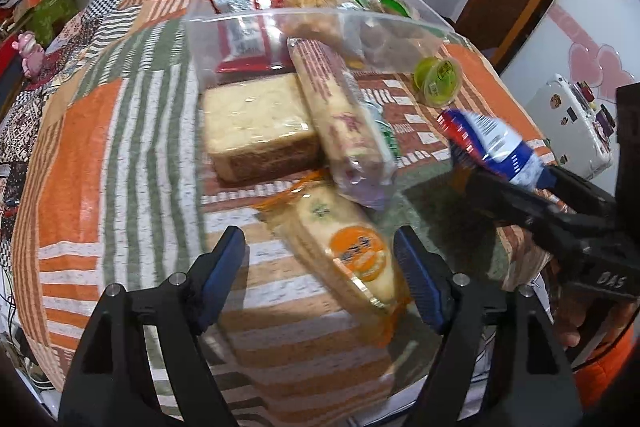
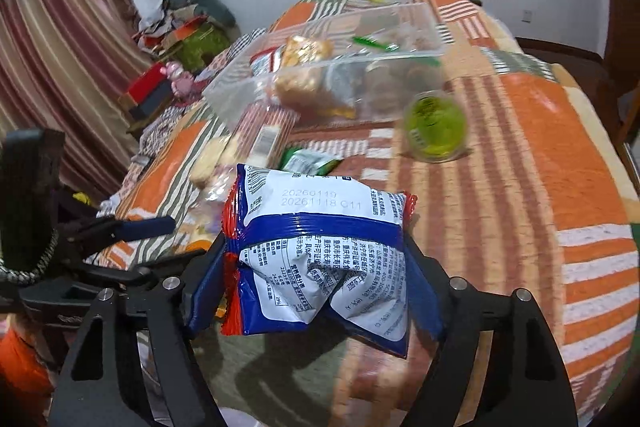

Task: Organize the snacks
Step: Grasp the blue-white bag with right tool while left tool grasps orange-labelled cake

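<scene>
My right gripper (image 2: 316,275) is shut on a blue, white and red snack packet (image 2: 316,247), held above the striped cloth; it also shows in the left wrist view (image 1: 490,143). My left gripper (image 1: 320,267) is open and empty, its jaws on either side of an orange-labelled pastry pack (image 1: 348,247). A clear plastic box (image 1: 304,23) at the back holds a red packet (image 1: 244,31) and several other snacks. In front of it lie a wrapped bread slice (image 1: 256,127) and a long biscuit pack (image 1: 340,115).
A green jelly cup (image 1: 436,81) lies on the cloth right of the box, also in the right wrist view (image 2: 434,129). A small green packet (image 2: 308,163) lies by the biscuit pack. Clutter and a pink toy (image 1: 30,53) are far left.
</scene>
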The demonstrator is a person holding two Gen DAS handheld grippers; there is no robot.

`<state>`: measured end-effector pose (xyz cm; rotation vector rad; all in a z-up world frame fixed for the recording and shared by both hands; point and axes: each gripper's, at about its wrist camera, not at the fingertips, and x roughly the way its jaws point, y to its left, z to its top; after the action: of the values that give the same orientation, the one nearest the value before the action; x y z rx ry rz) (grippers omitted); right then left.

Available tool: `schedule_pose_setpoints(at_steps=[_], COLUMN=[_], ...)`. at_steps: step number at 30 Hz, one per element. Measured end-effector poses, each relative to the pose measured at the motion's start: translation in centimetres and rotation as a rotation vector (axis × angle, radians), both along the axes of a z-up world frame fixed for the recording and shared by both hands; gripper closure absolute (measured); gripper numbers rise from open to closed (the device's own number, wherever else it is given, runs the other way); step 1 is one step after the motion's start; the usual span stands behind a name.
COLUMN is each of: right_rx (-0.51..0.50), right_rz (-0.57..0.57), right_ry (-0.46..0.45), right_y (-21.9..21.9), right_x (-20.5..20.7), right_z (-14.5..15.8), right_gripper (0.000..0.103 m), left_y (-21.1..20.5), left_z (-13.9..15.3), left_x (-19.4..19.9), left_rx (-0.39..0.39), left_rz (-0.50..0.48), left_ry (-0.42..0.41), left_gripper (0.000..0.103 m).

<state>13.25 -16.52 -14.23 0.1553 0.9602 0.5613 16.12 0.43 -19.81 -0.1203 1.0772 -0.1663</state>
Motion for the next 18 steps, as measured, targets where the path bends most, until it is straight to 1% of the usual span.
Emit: schedule_pose_setpoints(at_steps=[3, 5, 9, 11, 12, 14, 15, 16, 18], right_rx=[-0.005, -0.005, -0.007, -0.005, -0.005, -0.004, -0.004, -0.006, -0.008], right_rz=[-0.027, -0.037, -0.049, -0.053, -0.053, -0.054, -0.053, -0.051, -0.049], right_ry=[-0.013, -0.008, -0.008, -0.009, -0.009, -0.009, -0.009, -0.009, -0.009], right_y=[-0.9, -1.3, -1.5, -1.5, -1.5, -1.4, -1.3, -1.2, -1.0], right_x=[0.0, 0.1, 0.1, 0.2, 0.2, 0.4, 0.4, 0.5, 0.5], right_z=[0.4, 0.4, 0.4, 0.5, 0.5, 0.5, 0.5, 0.5, 0.5], right_gripper=[0.028, 0.028, 0.028, 0.028, 0.028, 0.028, 0.028, 0.028, 0.028], left_y=[-1.1, -1.5, -1.0, -0.3, 0.1, 1.0, 1.4, 1.6, 1.9], left_z=[-0.5, -0.9, -1.6, -1.7, -1.9, -2.1, -2.1, -2.0, -1.7], left_x=[0.3, 0.3, 0.1, 0.0, 0.0, 0.2, 0.2, 0.2, 0.0], left_rx=[0.025, 0.054, 0.09, 0.093, 0.1, 0.099, 0.088, 0.085, 0.082], left_rz=[-0.017, -0.024, -0.014, 0.004, 0.013, 0.027, 0.036, 0.043, 0.046], left_ry=[-0.009, -0.02, -0.038, -0.049, -0.049, -0.049, -0.051, -0.056, -0.069], left_gripper=[0.026, 0.026, 0.027, 0.033, 0.041, 0.049, 0.056, 0.068, 0.069])
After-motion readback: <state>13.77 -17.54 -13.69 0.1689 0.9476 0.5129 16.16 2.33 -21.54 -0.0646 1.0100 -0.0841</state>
